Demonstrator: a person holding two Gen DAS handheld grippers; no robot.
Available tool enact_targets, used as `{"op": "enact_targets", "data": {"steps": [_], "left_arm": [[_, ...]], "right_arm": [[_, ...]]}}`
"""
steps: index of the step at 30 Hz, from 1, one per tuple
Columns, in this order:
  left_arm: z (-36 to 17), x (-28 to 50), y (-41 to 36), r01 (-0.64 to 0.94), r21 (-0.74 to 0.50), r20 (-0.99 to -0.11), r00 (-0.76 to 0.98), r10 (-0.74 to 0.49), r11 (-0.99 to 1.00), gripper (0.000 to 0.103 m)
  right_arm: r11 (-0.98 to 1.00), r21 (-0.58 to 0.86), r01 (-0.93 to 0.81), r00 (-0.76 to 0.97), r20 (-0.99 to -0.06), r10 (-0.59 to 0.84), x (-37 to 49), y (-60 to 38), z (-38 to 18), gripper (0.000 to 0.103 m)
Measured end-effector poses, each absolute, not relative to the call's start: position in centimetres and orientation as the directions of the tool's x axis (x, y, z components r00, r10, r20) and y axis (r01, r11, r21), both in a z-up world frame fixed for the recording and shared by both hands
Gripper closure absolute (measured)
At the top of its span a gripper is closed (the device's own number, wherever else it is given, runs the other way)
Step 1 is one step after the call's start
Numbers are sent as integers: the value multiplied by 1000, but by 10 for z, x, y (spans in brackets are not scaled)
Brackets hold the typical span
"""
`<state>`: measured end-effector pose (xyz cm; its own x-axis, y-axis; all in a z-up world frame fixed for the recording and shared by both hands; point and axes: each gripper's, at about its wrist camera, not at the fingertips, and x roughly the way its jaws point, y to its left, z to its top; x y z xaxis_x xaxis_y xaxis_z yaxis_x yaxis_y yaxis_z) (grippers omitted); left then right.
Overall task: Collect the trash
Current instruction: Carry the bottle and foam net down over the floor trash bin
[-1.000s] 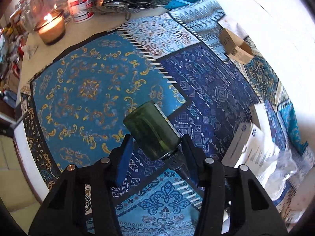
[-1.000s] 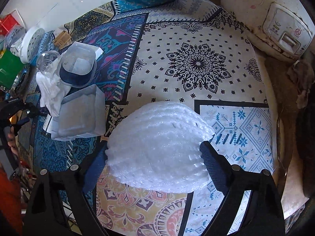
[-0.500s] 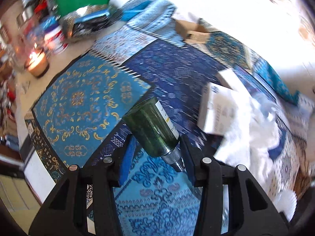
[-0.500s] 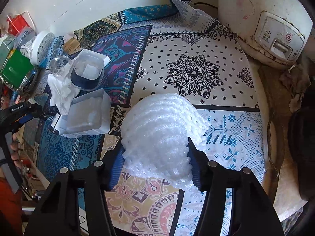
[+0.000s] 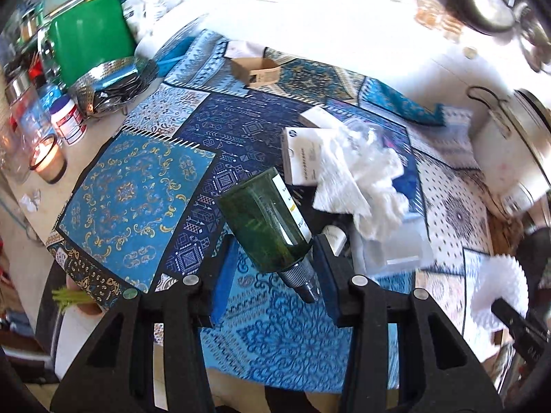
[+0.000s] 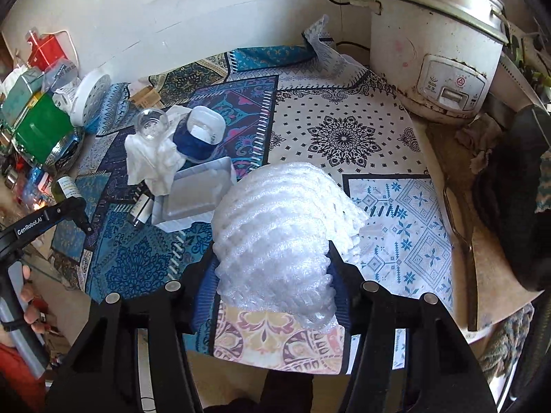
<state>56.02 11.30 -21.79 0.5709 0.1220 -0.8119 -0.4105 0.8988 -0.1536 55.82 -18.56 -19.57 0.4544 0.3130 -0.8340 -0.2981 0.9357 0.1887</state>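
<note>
Both grips loaded: my left gripper clamps green bottle neck-back; right gripper squeezes foam netting; tissue pile lies front-right of left.

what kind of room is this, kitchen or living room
Most likely a home kitchen or dining corner: a rice cooker stands against the wall on a table spread with patterned cloths, with a lit candle and jars at the far edge.

Right gripper jaws just closed in on white foam netting, squeezing it narrower, lifted off patterned cloth. Left gripper raised, rolled, green bottle between pads; paper pile now central.
</note>
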Motion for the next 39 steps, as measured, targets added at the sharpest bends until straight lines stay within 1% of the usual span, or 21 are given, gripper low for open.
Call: {"op": "enact_targets", "data": {"steps": [5,13,19,23,28,31,39], "left_arm": [[-212,519,111,-306,-162,-792,607,61,938,59],[-212,450,112,-188,-147,-778,628,4,971,59],[-220,403,109,-134,-147,-796,605,-37,980,59],[-232,377,104,-111,-142,-811,583,-51,984,59],[-261,354,95,-108,-151,-844,532,-71,983,59],[-287,348,88,-117,-148,-867,493,-72,982,59],[-378,341,66,-149,-142,-907,416,-69,979,59]], "right_arm": [[944,181,-277,508,-806,304,511,-160,-185,50],[950,196,-243,546,-782,301,439,-125,-190,50],[953,203,-227,522,-800,295,399,-114,-201,50],[951,181,-250,492,-822,285,381,-111,-212,50],[948,163,-272,447,-851,275,364,-109,-235,49],[947,173,-271,411,-869,276,357,-110,-256,49],[935,211,-285,294,-909,295,350,-118,-339,49]]}}
